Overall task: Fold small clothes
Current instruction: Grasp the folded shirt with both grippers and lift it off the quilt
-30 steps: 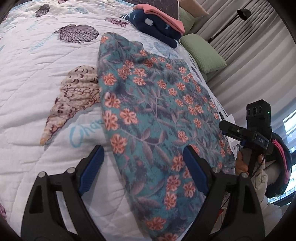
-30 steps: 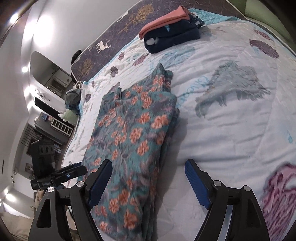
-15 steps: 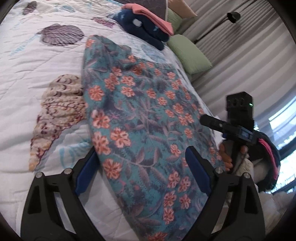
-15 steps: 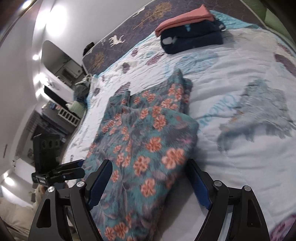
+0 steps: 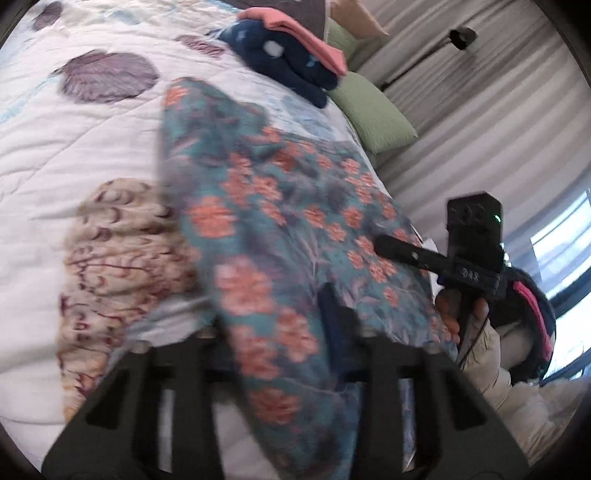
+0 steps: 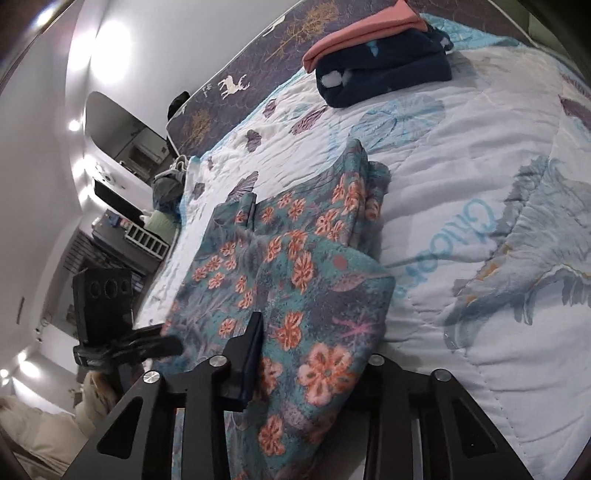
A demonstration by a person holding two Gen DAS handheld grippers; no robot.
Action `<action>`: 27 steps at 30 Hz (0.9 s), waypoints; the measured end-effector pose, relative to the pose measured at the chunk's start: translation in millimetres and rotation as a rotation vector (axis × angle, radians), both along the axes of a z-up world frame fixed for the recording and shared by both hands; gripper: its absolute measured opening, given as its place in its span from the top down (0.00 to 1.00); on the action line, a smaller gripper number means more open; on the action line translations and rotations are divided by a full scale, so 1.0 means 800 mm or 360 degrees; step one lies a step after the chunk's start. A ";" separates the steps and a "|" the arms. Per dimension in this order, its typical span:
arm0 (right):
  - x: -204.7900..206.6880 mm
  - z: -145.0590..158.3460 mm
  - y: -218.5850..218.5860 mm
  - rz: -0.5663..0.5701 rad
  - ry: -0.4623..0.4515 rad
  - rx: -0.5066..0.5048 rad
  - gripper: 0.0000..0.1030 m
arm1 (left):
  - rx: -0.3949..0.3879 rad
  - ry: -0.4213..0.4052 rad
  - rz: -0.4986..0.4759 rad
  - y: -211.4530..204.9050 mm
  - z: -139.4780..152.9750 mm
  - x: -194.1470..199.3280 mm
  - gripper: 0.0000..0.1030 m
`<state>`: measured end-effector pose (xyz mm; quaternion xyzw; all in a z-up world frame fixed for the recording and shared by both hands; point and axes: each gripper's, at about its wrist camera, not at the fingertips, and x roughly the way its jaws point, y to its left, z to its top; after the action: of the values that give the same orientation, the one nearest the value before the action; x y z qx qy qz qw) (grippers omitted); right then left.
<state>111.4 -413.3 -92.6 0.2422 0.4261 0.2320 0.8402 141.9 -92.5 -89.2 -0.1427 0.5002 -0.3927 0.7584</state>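
Your left gripper (image 5: 273, 332) is closing, its jaws clenched on the near edge of the floral garment (image 5: 280, 206) at 6 o'clock. Your right gripper (image 6: 314, 354) is closing likewise, gripping a bunched fold of that garment. It lies on the quilt (image 6: 461, 155); folded clothes (image 6: 380, 62) sit at 12 o'clock.

One floral garment (image 6: 295, 280), two folded clothes stacked: navy (image 6: 384, 70), pink (image 6: 362, 33); two green pillows (image 5: 373, 114); two grippers.

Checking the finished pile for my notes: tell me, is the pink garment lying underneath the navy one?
No, the folded pink garment lies on top of the navy one at the far end of the bed.
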 end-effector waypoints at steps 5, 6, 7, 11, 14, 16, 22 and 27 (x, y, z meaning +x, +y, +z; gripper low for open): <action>-0.010 0.014 0.016 -0.0054 -0.0051 -0.0144 0.74 | 0.0123 -0.0113 0.0057 -0.007 0.016 -0.014 0.73; -0.014 0.020 0.019 -0.0070 -0.0064 -0.0165 0.74 | 0.0174 -0.0171 0.0050 -0.013 0.024 -0.020 0.74; -0.018 0.027 0.022 -0.0086 -0.0085 -0.0184 0.75 | 0.0203 -0.0209 0.0043 -0.015 0.029 -0.023 0.74; -0.044 0.058 0.032 -0.0149 -0.0198 -0.0278 0.78 | 0.0240 -0.0373 0.0027 -0.023 0.066 -0.045 0.75; -0.066 0.082 0.037 -0.0192 -0.0284 -0.0368 0.78 | 0.0229 -0.0460 0.0030 -0.021 0.090 -0.058 0.75; -0.079 0.099 0.040 -0.0215 -0.0333 -0.0389 0.79 | 0.0238 -0.0533 0.0025 -0.020 0.108 -0.069 0.75; -0.117 0.150 0.040 -0.0303 -0.0478 -0.0453 0.79 | 0.0244 -0.0719 0.0015 -0.022 0.161 -0.099 0.75; -0.147 0.195 0.040 -0.0354 -0.0611 -0.0489 0.79 | 0.0237 -0.0868 0.0009 -0.028 0.209 -0.119 0.75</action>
<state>-6.3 -381.0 63.1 0.1087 0.2601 0.1124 0.9528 46.8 -114.5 77.9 0.0228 0.3048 -0.3767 0.8745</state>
